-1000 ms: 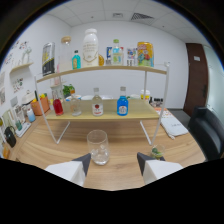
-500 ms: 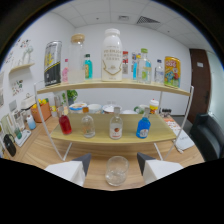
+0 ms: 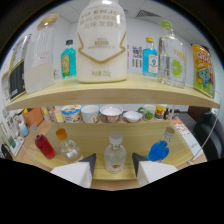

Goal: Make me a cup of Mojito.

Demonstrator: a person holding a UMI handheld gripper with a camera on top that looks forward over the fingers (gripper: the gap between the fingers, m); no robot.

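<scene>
gripper (image 3: 114, 167) open, clear bottle (image 3: 115, 155) between its fingers, lower shelf (image 3: 140, 131)

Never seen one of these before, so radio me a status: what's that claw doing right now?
Gripper open, empty. Clear bottle on lower shelf stands just ahead, lined up between fingers. Blue bottle and orange-capped bottle flank it closely.

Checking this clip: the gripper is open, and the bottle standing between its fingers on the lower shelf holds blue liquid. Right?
Not quite. In the gripper view, the bottle between the fingers of the open gripper on the lower shelf is clear with a pale cap. The blue bottle stands off to one side, beyond the fingers.
</scene>
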